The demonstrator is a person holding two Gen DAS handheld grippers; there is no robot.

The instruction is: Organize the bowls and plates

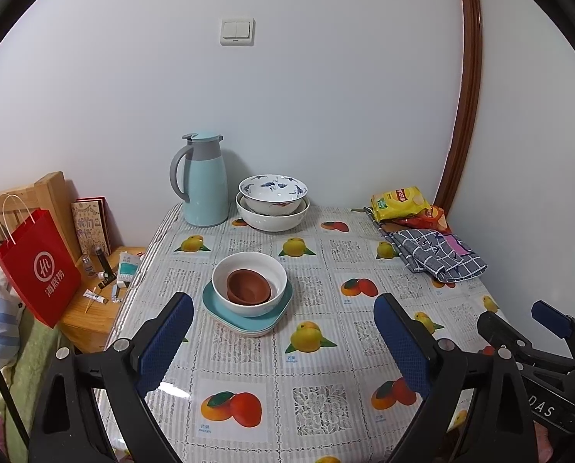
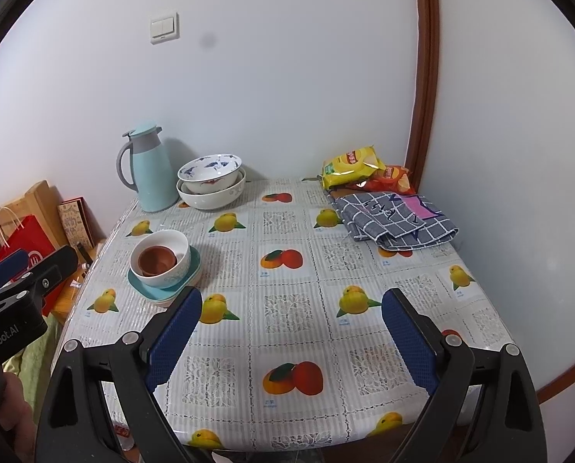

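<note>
A brown bowl [image 1: 248, 287] sits inside a white bowl [image 1: 249, 284], which stands on stacked teal plates [image 1: 245, 318] mid-table; the stack also shows in the right wrist view [image 2: 164, 287]. A blue-patterned bowl [image 1: 273, 191] is nested in a larger white bowl [image 1: 272, 218] at the back by the wall. My left gripper [image 1: 283, 328] is open and empty, just in front of the plate stack. My right gripper [image 2: 291, 328] is open and empty over the table's front, to the right of the stack.
A light-blue thermos jug [image 1: 204, 179] stands at the back left. Snack bags [image 1: 401, 200] and a checked cloth [image 1: 438, 254] lie at the back right. A red paper bag [image 1: 36, 266] and a wooden side table [image 1: 94, 308] with small items are left of the table.
</note>
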